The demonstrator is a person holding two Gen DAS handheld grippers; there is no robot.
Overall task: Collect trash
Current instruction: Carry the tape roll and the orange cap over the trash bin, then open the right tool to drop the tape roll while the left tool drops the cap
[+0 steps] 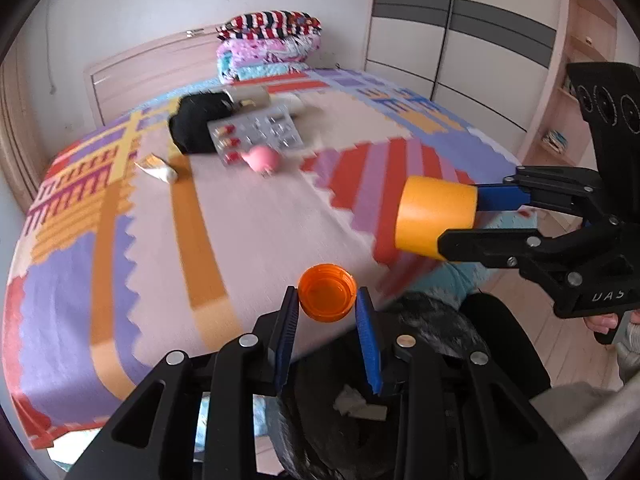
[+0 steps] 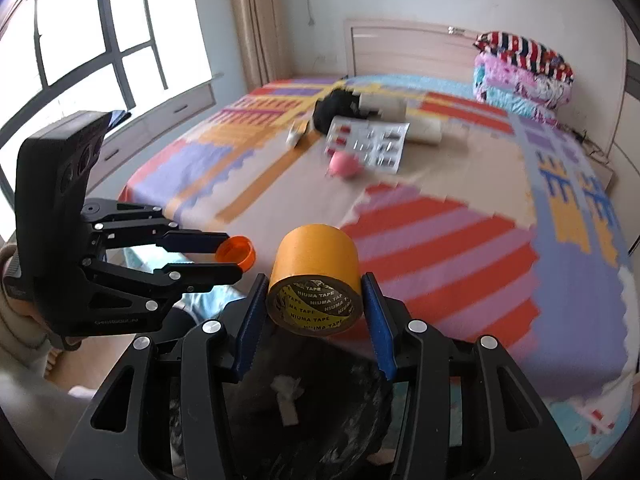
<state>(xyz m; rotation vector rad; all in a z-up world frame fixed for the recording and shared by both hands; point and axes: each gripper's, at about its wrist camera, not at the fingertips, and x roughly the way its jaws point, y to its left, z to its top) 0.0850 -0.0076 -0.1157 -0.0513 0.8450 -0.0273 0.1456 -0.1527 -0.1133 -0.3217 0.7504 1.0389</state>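
Folded blankets [image 1: 269,46] are lying stacked by the headboard [image 1: 152,76], and a wardrobe [image 1: 460,32] is standing beside the patterned bed [image 1: 248,216].

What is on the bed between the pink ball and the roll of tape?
Nothing. In the right wrist view, only bare patterned bedspread lies between the pink ball and the tape roll.

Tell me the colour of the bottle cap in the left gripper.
Translucent orange. The bottle cap shows best in the left wrist view.
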